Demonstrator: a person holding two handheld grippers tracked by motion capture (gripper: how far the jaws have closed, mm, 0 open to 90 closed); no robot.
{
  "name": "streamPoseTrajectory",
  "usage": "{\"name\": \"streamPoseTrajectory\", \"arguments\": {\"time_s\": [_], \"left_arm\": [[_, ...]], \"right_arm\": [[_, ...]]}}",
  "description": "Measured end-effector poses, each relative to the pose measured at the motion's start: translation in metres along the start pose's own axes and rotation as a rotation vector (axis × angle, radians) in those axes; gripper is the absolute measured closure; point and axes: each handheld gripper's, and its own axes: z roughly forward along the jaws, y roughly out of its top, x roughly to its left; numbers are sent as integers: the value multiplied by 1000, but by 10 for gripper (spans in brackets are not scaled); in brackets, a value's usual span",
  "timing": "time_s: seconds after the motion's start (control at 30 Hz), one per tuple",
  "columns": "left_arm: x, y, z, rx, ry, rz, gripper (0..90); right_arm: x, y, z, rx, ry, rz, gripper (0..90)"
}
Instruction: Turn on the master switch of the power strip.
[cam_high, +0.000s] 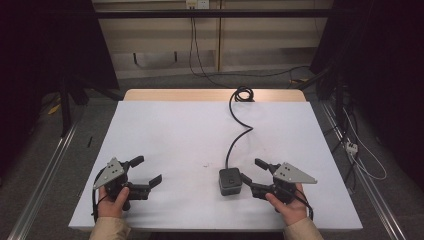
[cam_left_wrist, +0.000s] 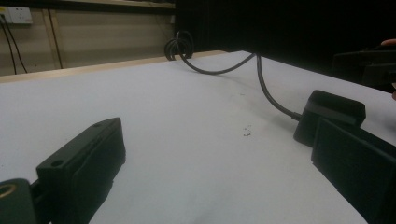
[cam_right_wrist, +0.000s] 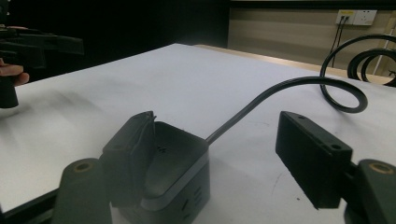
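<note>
The small dark grey, square-bodied box with a dished top (cam_high: 230, 181) sits on the white table sheet (cam_high: 175, 130) near the front edge, a little right of centre, and its black cable (cam_high: 239, 131) snakes away to a coil at the far edge. The right gripper (cam_high: 248, 172) has come at it from the right. In the right gripper view one jaw lies against the box's (cam_right_wrist: 180, 161) near corner while the other stands well off on the cable side, so the jaws are wide and nothing is clamped. To grip well I would shift the hand to centre the box, keep the jaws level with its side walls, then close squarely, clear of the cable. The left gripper (cam_high: 148, 170) rests at the near left, jaws wide and empty.
</note>
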Motion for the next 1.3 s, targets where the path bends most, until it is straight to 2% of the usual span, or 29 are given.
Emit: {"name": "streamPoseTrajectory", "arguments": {"time_s": [0.57,0.9,1.3], "left_arm": [[0,0,0,-1,3,3,26],[0,0,0,1,3,5,26],[-1,0,0,-2,1,8,26]], "right_arm": [[2,3,2,22,56,8,426],[3,5,2,53,107,17,568],[4,6,3,73,147,32,680]]}}
